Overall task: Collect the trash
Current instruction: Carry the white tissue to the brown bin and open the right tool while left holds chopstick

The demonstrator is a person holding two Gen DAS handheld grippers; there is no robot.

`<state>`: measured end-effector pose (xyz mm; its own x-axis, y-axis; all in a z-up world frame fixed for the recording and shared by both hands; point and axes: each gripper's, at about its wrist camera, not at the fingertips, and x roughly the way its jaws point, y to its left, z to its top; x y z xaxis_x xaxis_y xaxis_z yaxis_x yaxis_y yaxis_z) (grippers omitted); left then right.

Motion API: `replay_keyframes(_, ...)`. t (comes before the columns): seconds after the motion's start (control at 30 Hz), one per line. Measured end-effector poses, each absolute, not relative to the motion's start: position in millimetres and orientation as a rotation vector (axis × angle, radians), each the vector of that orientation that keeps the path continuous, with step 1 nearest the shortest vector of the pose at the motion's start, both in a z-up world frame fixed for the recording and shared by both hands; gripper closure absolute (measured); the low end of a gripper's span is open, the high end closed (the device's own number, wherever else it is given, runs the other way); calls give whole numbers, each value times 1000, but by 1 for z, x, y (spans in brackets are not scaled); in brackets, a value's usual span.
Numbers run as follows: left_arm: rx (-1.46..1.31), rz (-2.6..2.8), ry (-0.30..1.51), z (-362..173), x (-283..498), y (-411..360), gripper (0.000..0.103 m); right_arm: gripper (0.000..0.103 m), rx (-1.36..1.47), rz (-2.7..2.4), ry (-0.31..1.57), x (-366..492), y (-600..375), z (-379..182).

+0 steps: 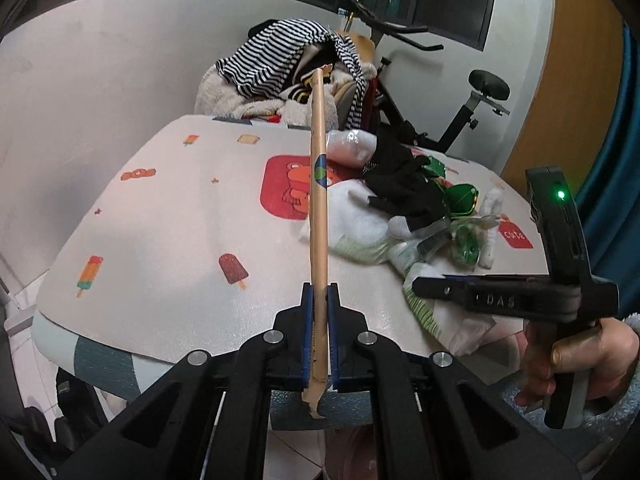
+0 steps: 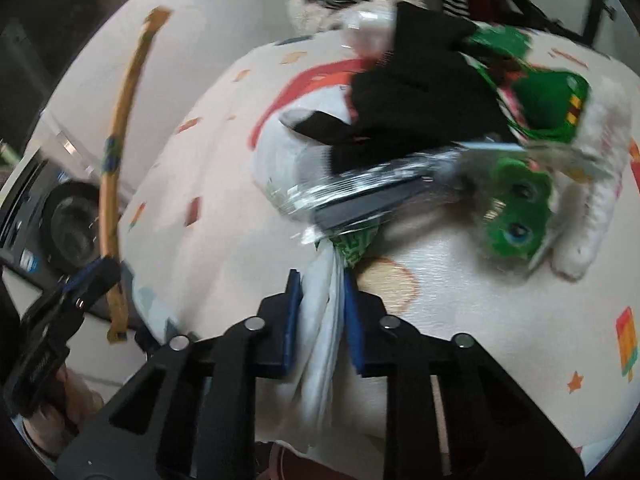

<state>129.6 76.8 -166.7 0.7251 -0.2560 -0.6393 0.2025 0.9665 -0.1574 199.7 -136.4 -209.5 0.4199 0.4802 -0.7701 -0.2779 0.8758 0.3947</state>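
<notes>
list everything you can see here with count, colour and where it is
paper sleeve: 1, tan, upright in left claw
plastic bag: 1, white with green print, table's near right, pinched by right claw
black cloth: 1, black, on the trash pile
green wrappers: several, green, right side of table
table: 1, white with ice-lolly prints, centre
clothes heap: 1, striped and cream, behind table
exercise bike: 1, black, back right
left claw: 1, black with blue pads, shut on sleeve
right claw: 1, same, shut on bag
</notes>
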Motion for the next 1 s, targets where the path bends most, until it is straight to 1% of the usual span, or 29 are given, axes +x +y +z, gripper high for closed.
replay_keyframes(0.17,-102,-240,702,-158,125,81,96,84,278,596,999,193,-130,-197)
replay_keyframes(0.33,-103,-222,669,-142,116,86,96,84,253,601,933,182,-130,-173)
replay_keyframes(0.53,-122,-223,642,-125,98,84,96,84,216,530,836,156,-156,-145)
replay_keyframes(0.73,-117,-268,636,-118,77,68,96,84,234,467,821,113,-198,-141)
replay_keyframes(1.0,-100,-322,631,-111,59,39,96,84,310,393,922,70,-233,-173)
